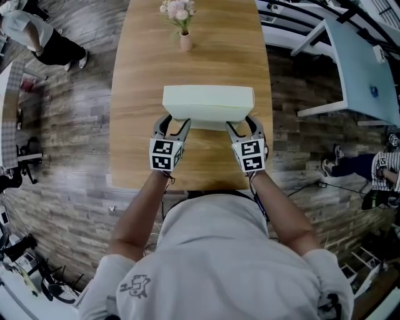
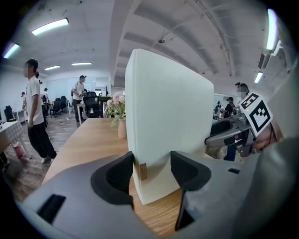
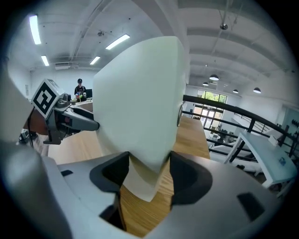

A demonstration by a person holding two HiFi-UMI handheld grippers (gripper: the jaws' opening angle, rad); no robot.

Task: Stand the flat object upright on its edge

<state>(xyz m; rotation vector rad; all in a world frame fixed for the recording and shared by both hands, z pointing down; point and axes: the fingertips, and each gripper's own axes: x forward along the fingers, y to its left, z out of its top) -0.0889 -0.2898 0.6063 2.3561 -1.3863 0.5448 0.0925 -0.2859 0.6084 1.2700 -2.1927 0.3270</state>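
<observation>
Wooden table (image 1: 134,75), open office behind. Clamped on near corners of pale flat object (image 1: 208,105): left gripper (image 1: 175,123), right gripper (image 1: 242,124). Upright on edge, long axis crosswise, equally near both.

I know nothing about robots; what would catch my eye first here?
A pale cream slab is held upright on its edge on the wooden table, with the left gripper and right gripper each clamped on one end. At the table's far end stands a small vase of pink flowers.
</observation>
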